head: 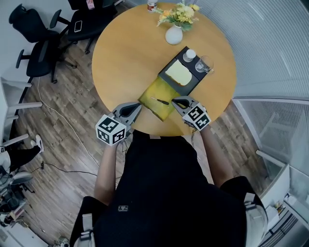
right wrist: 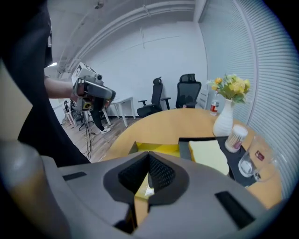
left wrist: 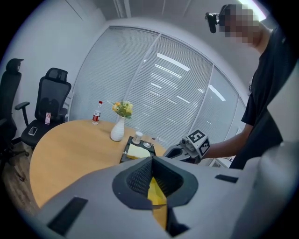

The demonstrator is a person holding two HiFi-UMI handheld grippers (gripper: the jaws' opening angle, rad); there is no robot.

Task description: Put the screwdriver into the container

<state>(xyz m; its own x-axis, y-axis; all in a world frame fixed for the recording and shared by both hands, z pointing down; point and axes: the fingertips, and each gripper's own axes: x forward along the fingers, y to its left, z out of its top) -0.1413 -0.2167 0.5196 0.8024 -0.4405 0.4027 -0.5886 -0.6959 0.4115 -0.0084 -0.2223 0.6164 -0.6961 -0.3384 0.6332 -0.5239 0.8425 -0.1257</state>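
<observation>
A thin dark screwdriver (head: 160, 101) lies inside the shallow yellow container (head: 155, 91) at the near edge of the round table. The tips of my right gripper (head: 175, 102) are just right of the screwdriver's end; the jaws are shut and I see nothing held between them. My left gripper (head: 139, 107) hovers at the container's near left corner, also shut and empty. In the right gripper view the yellow container (right wrist: 156, 149) shows just beyond the closed jaws. In the left gripper view yellow shows through the gap under the jaws, where the container (left wrist: 156, 191) lies.
A black tray (head: 193, 77) behind the container holds a pale yellow pad (head: 177, 72), a white-lidded jar (head: 189, 55) and a glass (head: 204, 63). A white vase of flowers (head: 174, 34) and a bottle (head: 151, 5) stand farther back. Office chairs (head: 34, 38) stand at the left.
</observation>
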